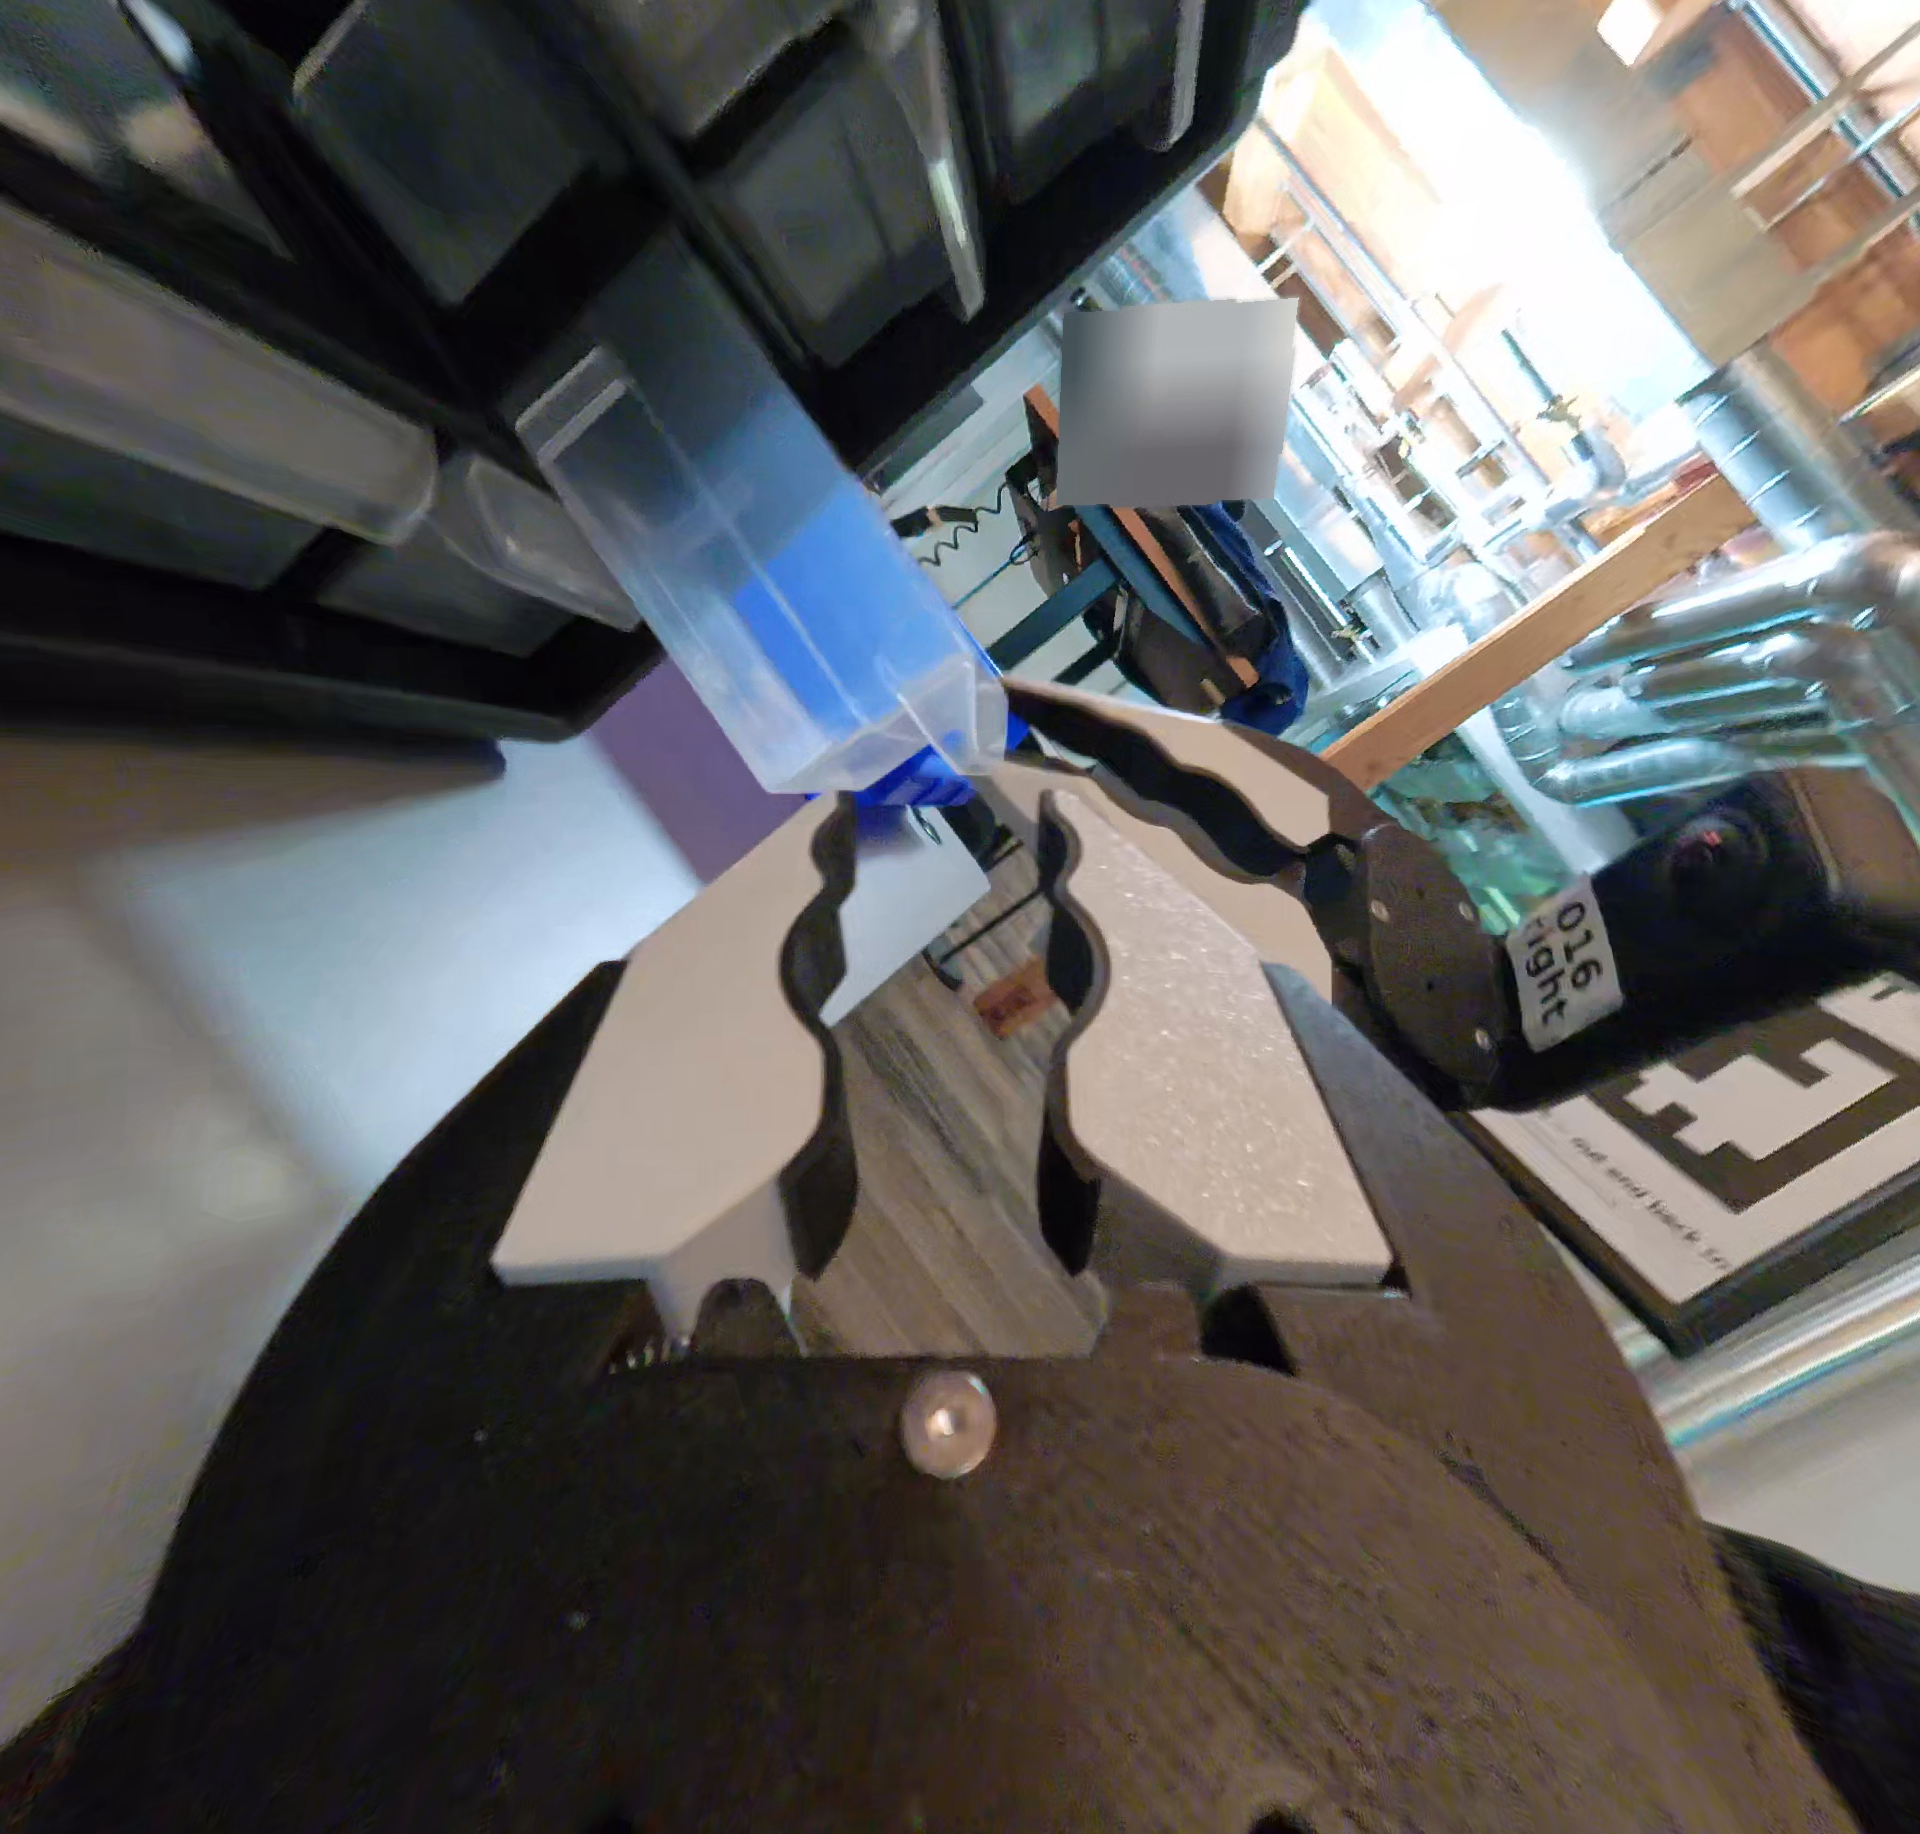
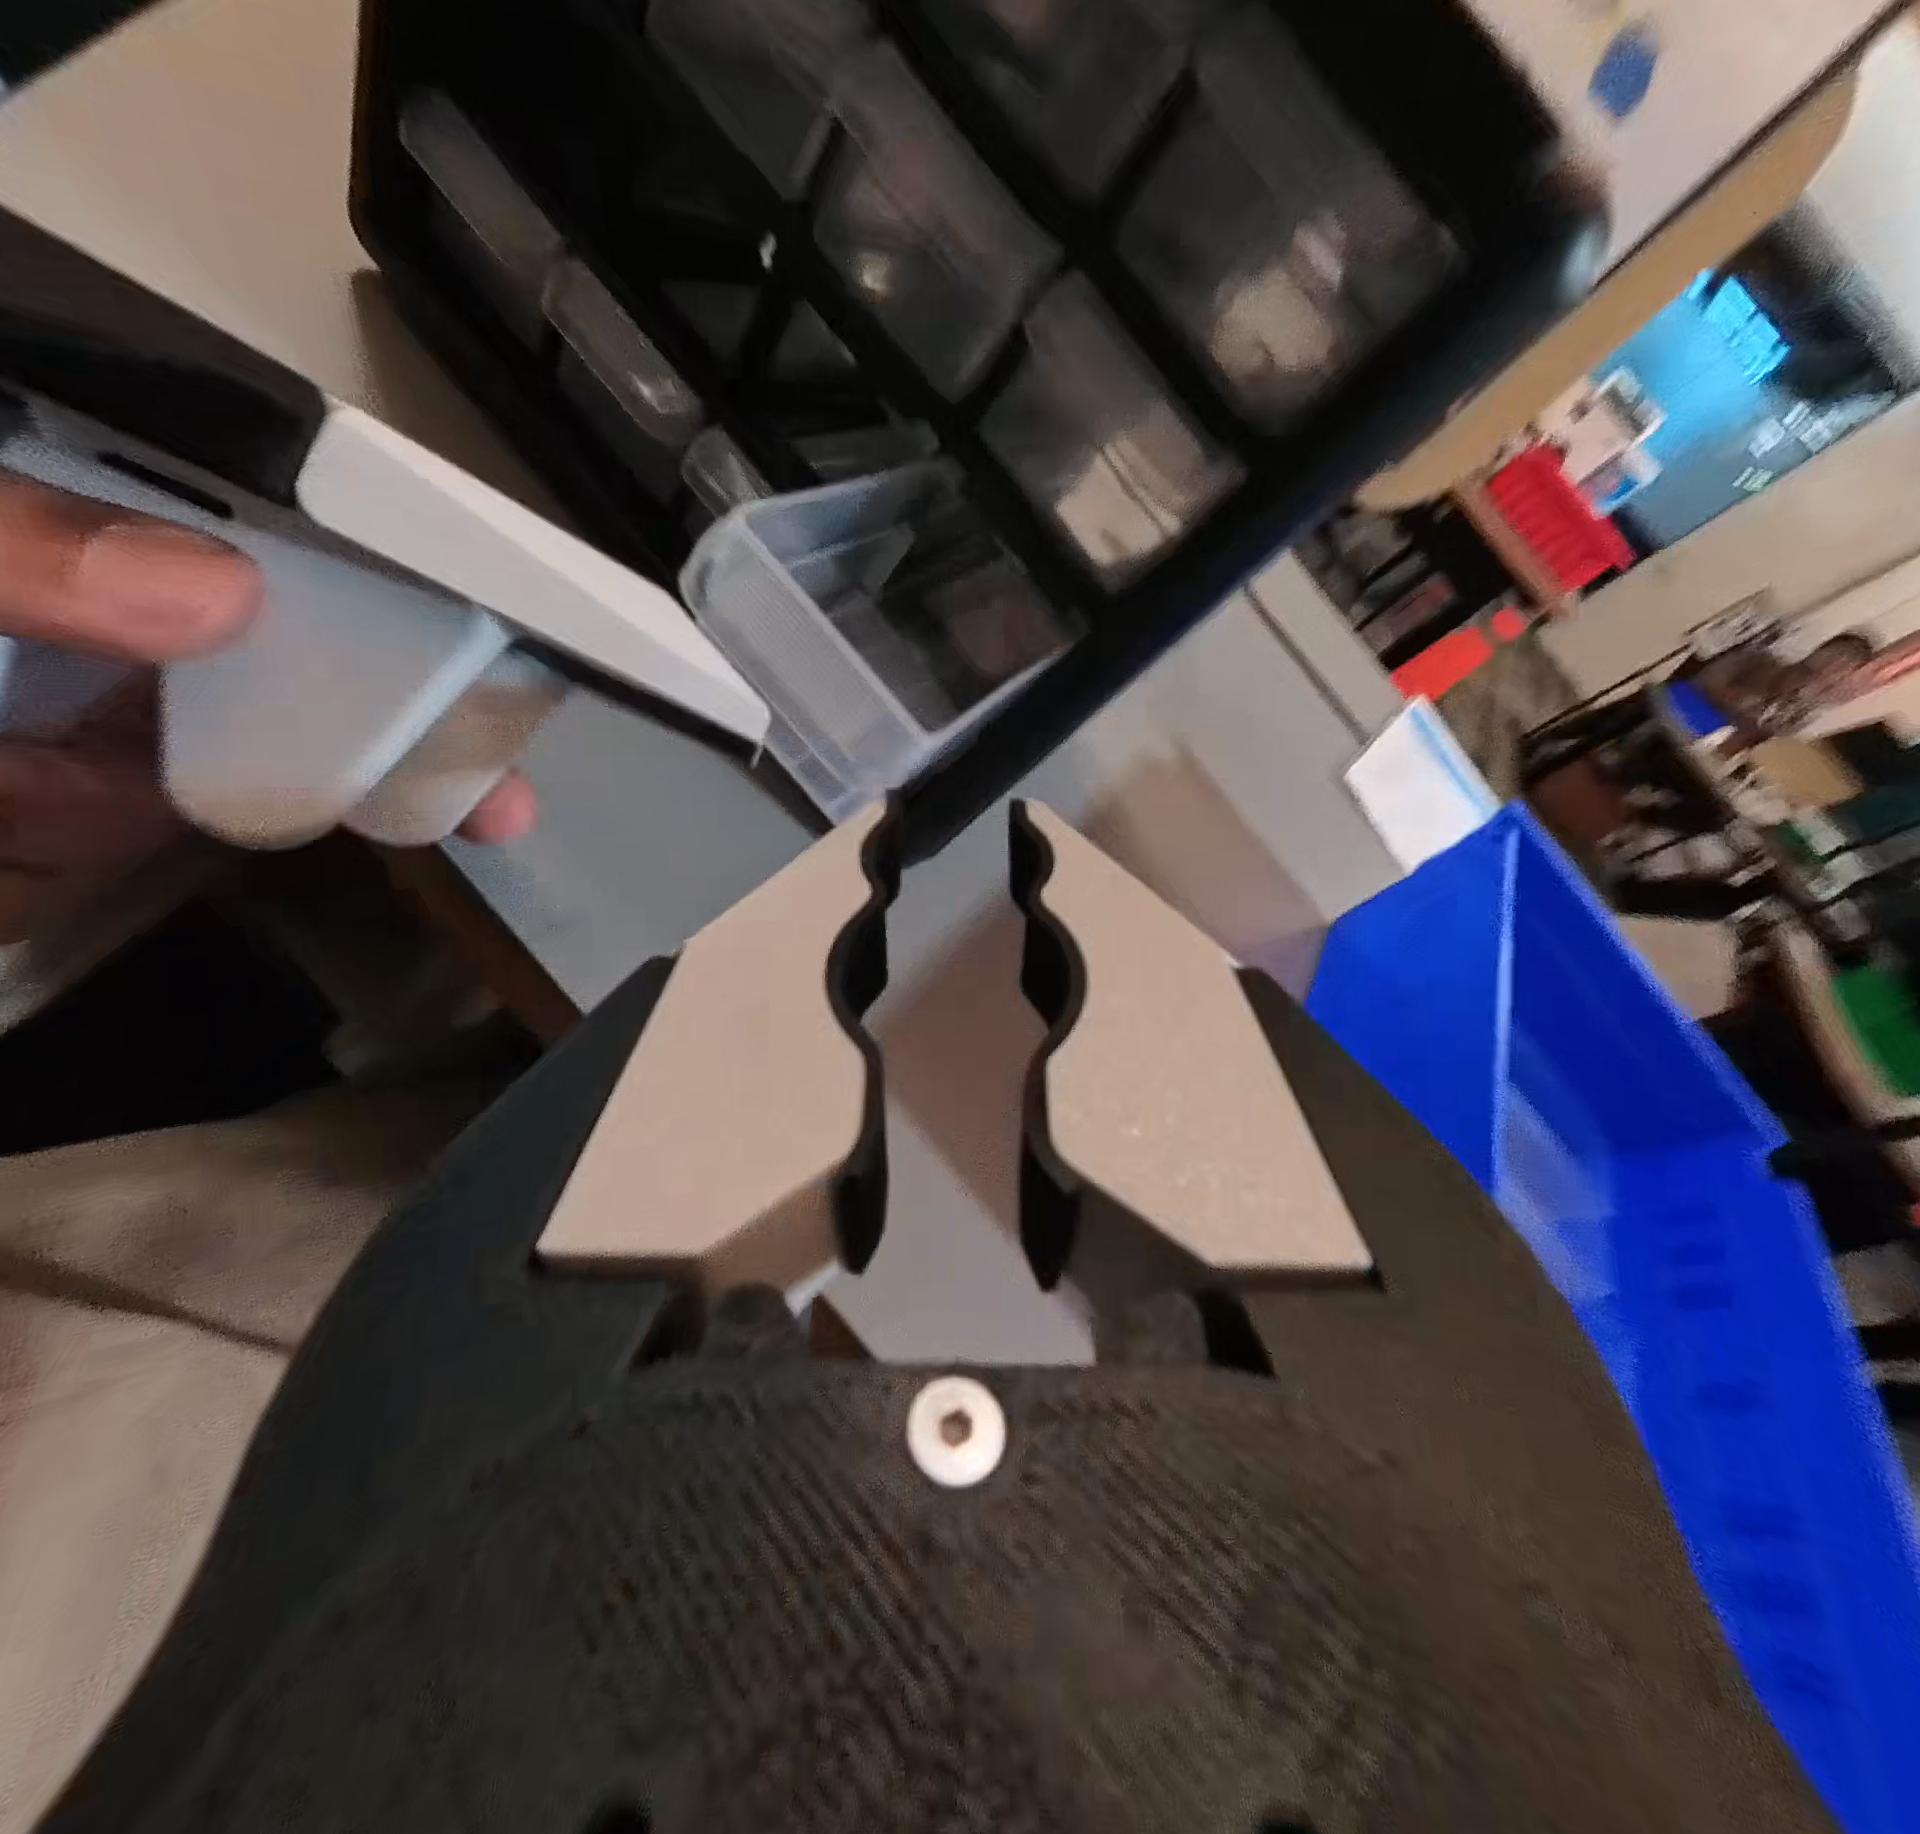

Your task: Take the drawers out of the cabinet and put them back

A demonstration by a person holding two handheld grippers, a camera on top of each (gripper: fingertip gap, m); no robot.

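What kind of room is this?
Probably a workshop or lab: a black cabinet of small clear drawers, a blue storage bin, and shiny metal ducts behind.

Tight around the pulled-out drawer (image 1: 769,579)
Flanked by both tongs; blue bin (image 2: 1621,1161) blocking right, bare surface (image 1: 260,953) open left.

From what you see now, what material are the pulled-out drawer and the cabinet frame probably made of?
The pulled-out drawer looks like clear, glossy plastic: something blue shows through its walls. The cabinet frame looks like black plastic with a duller finish, judging by its thin moulded dividers, though blur leaves this uncertain.
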